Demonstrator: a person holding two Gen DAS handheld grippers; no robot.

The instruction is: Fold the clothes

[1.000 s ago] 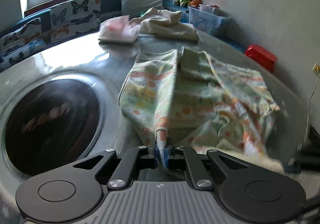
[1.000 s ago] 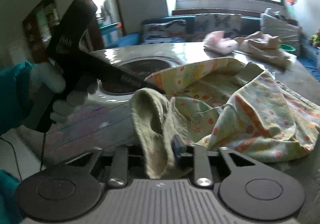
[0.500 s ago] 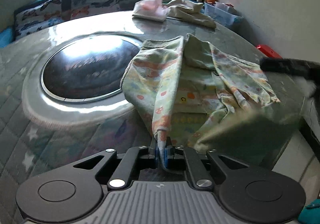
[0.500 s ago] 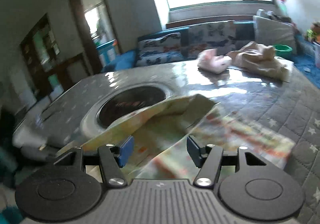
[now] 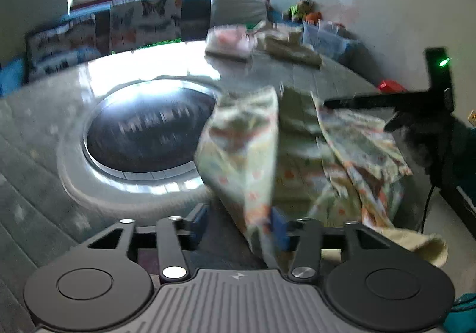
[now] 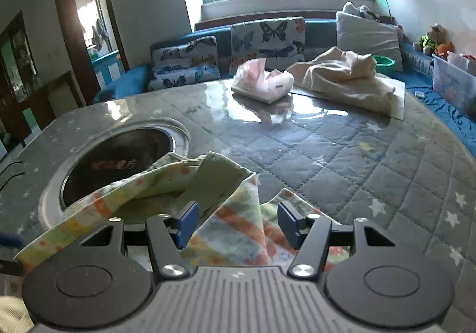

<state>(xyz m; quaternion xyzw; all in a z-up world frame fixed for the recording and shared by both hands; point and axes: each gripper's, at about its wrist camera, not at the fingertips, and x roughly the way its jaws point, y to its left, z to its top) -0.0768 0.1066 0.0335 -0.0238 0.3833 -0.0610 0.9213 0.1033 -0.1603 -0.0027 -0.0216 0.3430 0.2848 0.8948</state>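
Note:
A pale green child's garment (image 5: 297, 154) with orange and yellow print lies crumpled on the table beside the round dark inset. My left gripper (image 5: 239, 227) is near the table's front edge and its jaws are opening. A fold of the garment hangs between them against the right pad, and the pads do not press it. My right gripper (image 6: 238, 223) is open and hovers over the garment (image 6: 166, 181), with cloth below and between its blue pads but not pinched. In the left wrist view the right gripper's black body reaches in from the right over the cloth.
The table (image 6: 357, 154) has a quilted star cover under glass and a round dark inset (image 6: 119, 154) at the left. A folded pink garment (image 6: 261, 81) and a cream garment (image 6: 342, 80) lie at the far side. A sofa with butterfly cushions (image 6: 267, 35) stands behind.
My left gripper was shut on the garment's edge and now stands apart. My right gripper let go of the cuff it held and swung over the table. The garment dropped lower.

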